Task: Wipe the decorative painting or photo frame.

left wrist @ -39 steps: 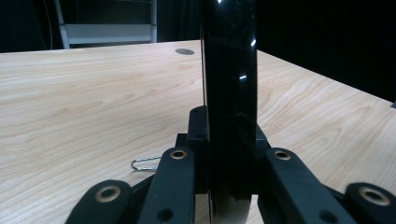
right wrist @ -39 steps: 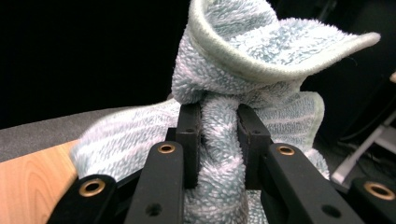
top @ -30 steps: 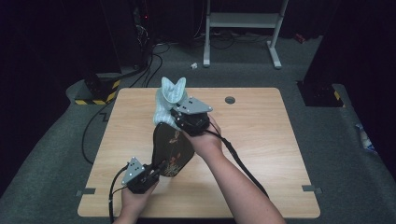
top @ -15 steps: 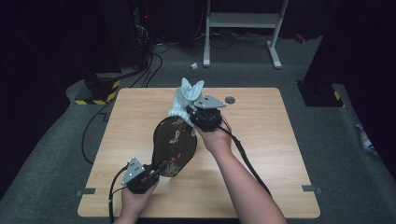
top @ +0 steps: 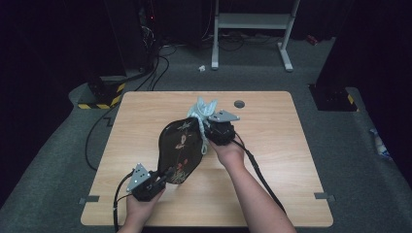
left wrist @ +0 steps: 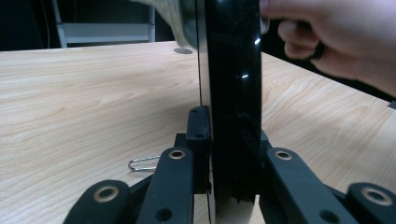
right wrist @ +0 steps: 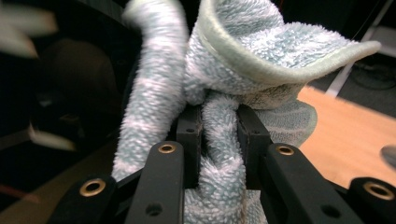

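Left hand-held gripper pinches the black tray's near rim above the worktop; right hand-held gripper clamps a pale-blue towel against its far end.

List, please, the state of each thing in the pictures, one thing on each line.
Left gripper: shut on the black plate's edge.
Black plate: held tilted above the table.
Right gripper: shut on the cloth.
Cloth: bunched, against the plate.
Table: bare wood.

Grey carpet floor — dark room, white stand
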`<state>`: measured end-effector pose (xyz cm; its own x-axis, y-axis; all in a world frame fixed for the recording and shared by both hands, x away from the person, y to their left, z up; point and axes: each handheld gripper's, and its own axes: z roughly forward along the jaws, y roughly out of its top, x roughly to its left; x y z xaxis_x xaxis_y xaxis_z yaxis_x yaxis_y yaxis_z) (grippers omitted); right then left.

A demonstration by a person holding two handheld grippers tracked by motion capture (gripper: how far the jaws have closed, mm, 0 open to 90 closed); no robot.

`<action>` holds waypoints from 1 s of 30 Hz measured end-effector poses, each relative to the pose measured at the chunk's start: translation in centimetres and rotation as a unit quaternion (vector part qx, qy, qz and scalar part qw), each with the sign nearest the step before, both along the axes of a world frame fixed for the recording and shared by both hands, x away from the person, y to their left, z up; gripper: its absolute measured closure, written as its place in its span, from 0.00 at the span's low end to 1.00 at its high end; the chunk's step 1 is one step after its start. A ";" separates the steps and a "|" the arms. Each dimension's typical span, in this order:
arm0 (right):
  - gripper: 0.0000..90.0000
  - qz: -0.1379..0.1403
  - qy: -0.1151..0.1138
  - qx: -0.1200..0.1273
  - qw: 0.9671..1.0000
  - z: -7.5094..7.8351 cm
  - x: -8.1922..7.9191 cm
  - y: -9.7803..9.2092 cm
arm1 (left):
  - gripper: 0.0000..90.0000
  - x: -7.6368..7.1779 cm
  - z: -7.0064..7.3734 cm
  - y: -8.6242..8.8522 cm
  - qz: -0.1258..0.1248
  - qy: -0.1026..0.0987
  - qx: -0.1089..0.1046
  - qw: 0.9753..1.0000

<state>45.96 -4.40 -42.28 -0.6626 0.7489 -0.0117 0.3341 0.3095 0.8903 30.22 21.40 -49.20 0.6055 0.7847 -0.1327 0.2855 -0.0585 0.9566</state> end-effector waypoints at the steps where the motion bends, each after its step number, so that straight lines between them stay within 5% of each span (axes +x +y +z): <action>1: 0.83 0.003 0.005 -0.001 1.000 -0.5 0.0 0.0 | 0.87 0.0 0.0 0.0 -0.001 0.001 -0.001 1.000; 14: 0.83 -0.003 0.061 -0.016 0.998 -5.9 -0.8 -1.1 | 0.88 0.0 -0.1 0.0 -0.001 0.000 0.000 1.000; 23: 0.82 -0.008 0.059 -0.023 0.998 -5.8 -0.9 -1.0 | 0.88 0.0 -0.1 0.0 0.000 -0.001 0.000 1.000; 30: 0.81 -0.012 0.040 -0.006 0.999 -4.5 -0.8 -1.1 | 0.88 0.1 -0.1 0.0 0.000 0.000 -0.001 1.000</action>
